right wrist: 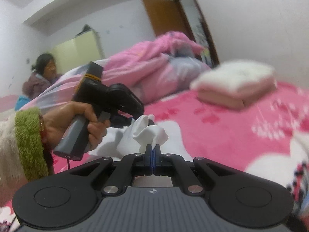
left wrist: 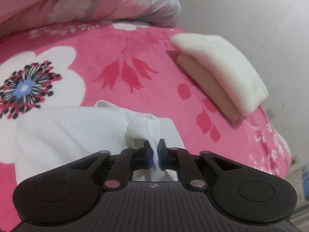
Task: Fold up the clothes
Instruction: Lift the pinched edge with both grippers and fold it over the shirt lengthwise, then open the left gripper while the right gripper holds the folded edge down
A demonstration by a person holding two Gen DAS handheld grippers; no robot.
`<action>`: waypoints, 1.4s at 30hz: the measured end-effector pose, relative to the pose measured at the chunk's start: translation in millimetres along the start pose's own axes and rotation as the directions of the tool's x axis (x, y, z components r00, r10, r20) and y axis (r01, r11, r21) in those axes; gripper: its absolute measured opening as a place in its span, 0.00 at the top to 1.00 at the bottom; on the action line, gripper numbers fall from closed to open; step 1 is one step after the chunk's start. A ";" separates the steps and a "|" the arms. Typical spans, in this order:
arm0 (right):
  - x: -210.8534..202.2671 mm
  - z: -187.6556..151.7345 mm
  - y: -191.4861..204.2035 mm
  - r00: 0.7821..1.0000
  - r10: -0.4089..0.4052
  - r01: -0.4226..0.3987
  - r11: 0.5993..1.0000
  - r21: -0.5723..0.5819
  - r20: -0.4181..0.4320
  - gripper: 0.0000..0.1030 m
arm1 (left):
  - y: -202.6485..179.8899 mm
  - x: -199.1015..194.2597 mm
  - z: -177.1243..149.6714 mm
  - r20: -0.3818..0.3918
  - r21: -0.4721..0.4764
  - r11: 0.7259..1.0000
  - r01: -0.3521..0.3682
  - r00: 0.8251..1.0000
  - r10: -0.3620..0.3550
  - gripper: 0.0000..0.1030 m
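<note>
Both tongs have a bite of the same white garment (left wrist: pixel 63 127) right now. The left gripper (left wrist: pixel 154 148) is pinched down on a bunched corner of it, fabric squeezed between the blue pads and trailing back toward the camera. The right gripper (right wrist: pixel 153 150) is clamped nearly flat on another scrunched bit, with cloth puffing up just ahead of its tips. In the right view the person's hand (right wrist: pixel 77 123) holds the left tool just off to the left and slightly ahead, so the two pinch points sit close together. The rest of the garment lies spread on the pink floral blanket (left wrist: pixel 108 58), ahead and to the left of the left tongs. Further ahead and off to the right there's a folded stack (left wrist: pixel 222 67), cream on top, a tan piece under it. My read: mid-fold, either gathering an edge to carry it over or about to set it down. Either way, both grips need to hold evenly so the cloth doesn't twist, and the frames are blurry.
</note>
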State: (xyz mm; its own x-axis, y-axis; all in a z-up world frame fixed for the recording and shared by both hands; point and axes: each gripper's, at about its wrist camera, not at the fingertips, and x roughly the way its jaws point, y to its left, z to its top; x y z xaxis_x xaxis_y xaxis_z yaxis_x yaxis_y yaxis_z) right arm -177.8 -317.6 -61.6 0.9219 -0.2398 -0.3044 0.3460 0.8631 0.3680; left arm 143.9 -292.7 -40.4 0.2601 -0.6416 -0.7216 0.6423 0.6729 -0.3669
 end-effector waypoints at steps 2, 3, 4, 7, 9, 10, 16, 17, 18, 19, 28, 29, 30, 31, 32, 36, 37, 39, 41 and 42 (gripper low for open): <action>6.0 -5.5 -12.3 0.999 0.013 -0.010 0.997 0.078 -0.034 1.00 | 3.8 -5.6 -0.5 0.005 -0.024 1.000 -0.005 1.000 0.005 0.63; 8.0 -8.1 -18.9 0.999 0.022 -0.016 0.993 0.118 -0.049 1.00 | 5.8 -15.8 -0.8 0.031 -0.031 1.000 0.003 1.000 -0.003 0.63; 8.9 -10.2 -26.2 0.998 0.035 -0.025 0.987 0.160 -0.060 1.00 | 7.6 -27.6 -0.9 0.061 -0.036 0.999 0.015 0.998 -0.013 0.62; 15.0 -14.0 -45.1 0.994 0.075 -0.051 0.961 0.273 -0.081 1.00 | 12.7 -73.6 -5.0 0.143 -0.015 0.999 0.035 0.989 -0.032 0.56; 18.6 -15.1 -52.2 0.990 0.102 -0.067 0.947 0.315 -0.098 1.00 | 15.4 -108.6 -11.3 0.185 0.019 0.999 0.034 0.982 -0.037 0.53; 20.3 -16.0 -55.2 0.987 0.115 -0.072 0.940 0.335 -0.109 0.98 | 16.1 -126.0 -18.9 0.190 0.049 0.999 0.020 0.981 -0.029 0.50; 25.7 -11.6 -71.0 0.967 0.211 -0.132 0.894 0.427 -0.142 0.81 | 16.4 -195.6 -94.7 0.135 0.239 0.967 -0.089 0.989 0.057 0.46; 26.4 -9.6 -72.0 0.963 0.225 -0.142 0.890 0.433 -0.146 0.76 | 15.7 -199.6 -110.0 0.115 0.264 0.960 -0.096 0.991 0.067 0.46; 27.2 -7.7 -73.1 0.959 0.239 -0.152 0.886 0.439 -0.150 0.67 | 14.1 -201.4 -124.8 0.103 0.287 0.953 -0.101 0.992 0.074 0.46; 28.0 -5.7 -74.2 0.955 0.252 -0.161 0.881 0.445 -0.154 0.65 | 12.0 -202.3 -139.2 0.094 0.308 0.946 -0.106 0.992 0.081 0.46; 45.0 8.3 -65.3 0.945 0.237 -0.131 0.906 0.403 -0.225 0.76 | -14.6 -165.0 -204.6 0.134 0.356 0.914 -0.195 0.979 0.157 0.46; 46.1 8.0 -66.2 0.946 0.230 -0.121 0.905 0.407 -0.229 0.78 | -17.7 -160.1 -206.9 0.163 0.354 0.909 -0.219 0.972 0.171 0.46; 46.9 7.6 -67.7 0.947 0.226 -0.114 0.902 0.416 -0.230 0.83 | -21.6 -155.6 -208.3 0.200 0.351 0.901 -0.255 0.960 0.194 0.46; 47.5 7.3 -69.1 0.947 0.224 -0.109 0.898 0.426 -0.229 0.91 | -25.9 -151.1 -209.4 0.240 0.348 0.890 -0.296 0.945 0.221 0.46; 47.9 7.3 -69.8 0.948 0.224 -0.108 0.895 0.433 -0.226 0.93 | -28.8 -147.0 -210.4 0.277 0.348 0.879 -0.325 0.932 0.235 0.46; 48.8 9.0 -68.5 0.952 0.220 -0.108 0.893 0.437 -0.214 0.96 | -36.0 -126.9 -212.6 0.341 0.341 0.831 -0.439 0.882 0.326 0.47; 48.8 9.4 -68.2 0.952 0.221 -0.109 0.891 0.440 -0.211 0.97 | -36.9 -124.3 -214.3 0.350 0.346 0.818 -0.460 0.872 0.342 0.48; 48.7 10.2 -67.1 0.954 0.219 -0.109 0.892 0.439 -0.207 0.98 | -38.6 -118.9 -217.8 0.366 0.356 0.789 -0.500 0.852 0.374 0.52; 47.6 11.9 -65.9 0.956 0.216 -0.111 0.893 0.437 -0.198 0.99 | -40.3 -113.6 -221.2 0.384 0.366 0.759 -0.539 0.830 0.405 0.55; 46.2 12.9 -65.4 0.958 0.213 -0.112 0.893 0.435 -0.190 1.00 | -39.3 -114.3 -222.5 0.386 0.359 0.755 -0.549 0.824 0.415 0.58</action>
State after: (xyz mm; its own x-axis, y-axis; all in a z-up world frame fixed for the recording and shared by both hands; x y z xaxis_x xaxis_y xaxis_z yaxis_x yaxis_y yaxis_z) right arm -155.5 -390.8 -88.3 0.9240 0.0389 -0.3805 0.2814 0.6046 0.7452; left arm -71.5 -163.9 -74.2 0.7590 -0.3912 -0.5204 0.6013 0.7279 0.3297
